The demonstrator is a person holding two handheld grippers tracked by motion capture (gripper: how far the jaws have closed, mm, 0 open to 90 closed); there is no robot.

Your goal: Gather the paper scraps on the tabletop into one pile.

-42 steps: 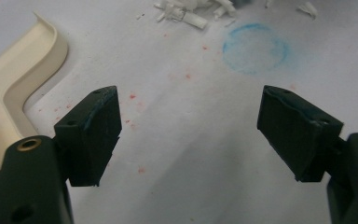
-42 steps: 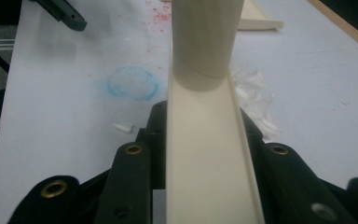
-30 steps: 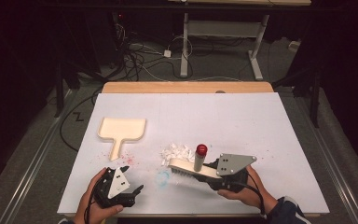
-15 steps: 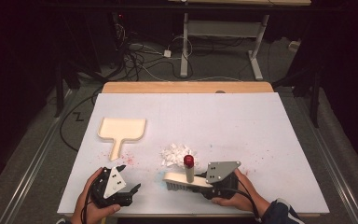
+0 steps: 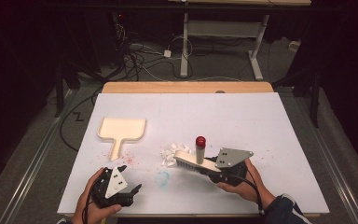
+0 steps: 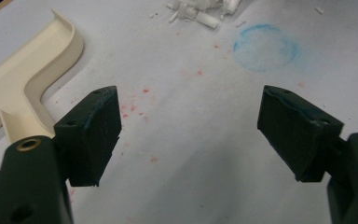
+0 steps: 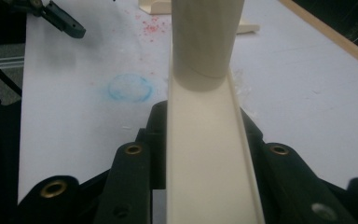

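The table (image 5: 270,116) is covered by a white sheet, with a bare wooden strip left along its far edge. Dark floor, tangled cables and the white legs of a second desk are seen beyond that strip in the high view. The sheet is marked by a faint blue ring (image 5: 163,178) and scattered red specks.

The blue ring is taken as landmark. A pile of white scraps (image 5: 171,152) lies just beyond it. A cream dustpan (image 5: 121,130) lies farther off, beyond and to the left, handle pointed toward the person. The right gripper (image 5: 213,169) is found just right of the ring, its jaws clenched on the cream back of a hand brush (image 5: 193,161); the bristles are set against the sheet beside the scraps, and the brush's upright handle with a red tip is seen only from above. The left gripper (image 5: 135,190) is held near the ring on its near-left side, jaws released and spread wide, nothing between them.

In the left gripper view the ring (image 6: 265,47), the scraps (image 6: 200,11) and the dustpan's raised wall (image 6: 51,56) are shown close. In the right gripper view the brush back (image 7: 205,154) is seen clamped between the jaws, the handle rising from it, the ring (image 7: 129,88) to its left.

No readable writing or brand is made out.
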